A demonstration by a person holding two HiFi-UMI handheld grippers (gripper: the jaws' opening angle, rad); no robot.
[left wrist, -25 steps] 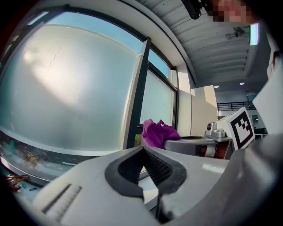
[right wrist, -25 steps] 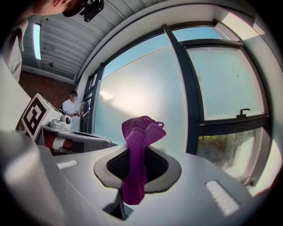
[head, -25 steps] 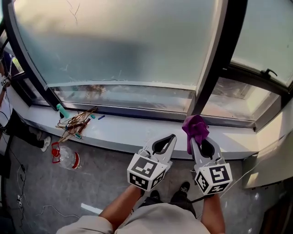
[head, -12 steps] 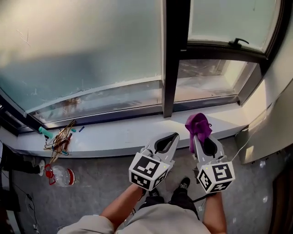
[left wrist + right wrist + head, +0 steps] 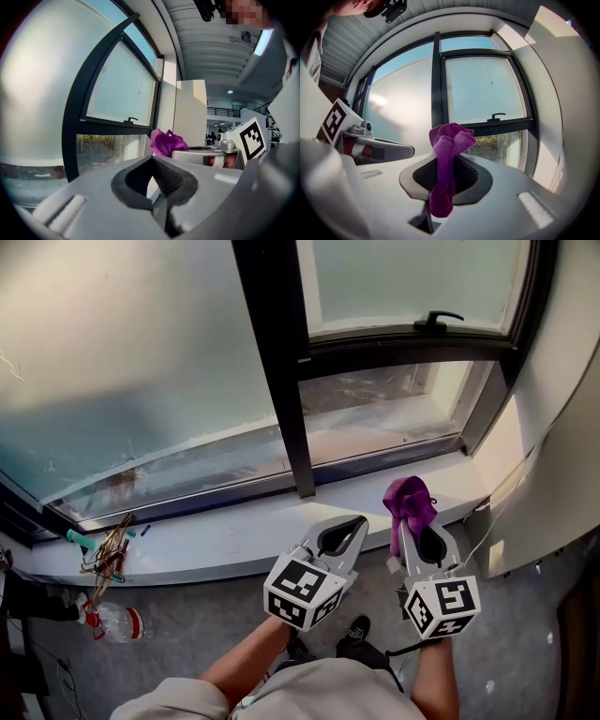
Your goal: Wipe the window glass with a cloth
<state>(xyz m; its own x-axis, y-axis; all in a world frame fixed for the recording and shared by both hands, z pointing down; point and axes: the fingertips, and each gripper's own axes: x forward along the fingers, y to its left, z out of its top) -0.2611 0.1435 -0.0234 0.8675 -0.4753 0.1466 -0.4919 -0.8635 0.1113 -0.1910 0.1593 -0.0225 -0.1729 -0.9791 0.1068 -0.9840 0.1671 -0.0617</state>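
Window glass (image 5: pixel 122 352) cut off at top | cloth (image 5: pixel 409 502) hides right gripper (image 5: pixel 403 524) tips, jaws pinching it | left gripper (image 5: pixel 359 519) jaws pressed together, empty

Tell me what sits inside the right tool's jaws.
A purple cloth is pinched in the right tool; its bunched top sticks out above, a tail hangs below. The clamped stretch is hidden.

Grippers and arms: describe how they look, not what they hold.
Both the left gripper and right gripper are light grey plastic, with fingers lined by dark ribbed pads. Each carries a white cube bearing black square markers. The forearms are bare; the top is pale beige.
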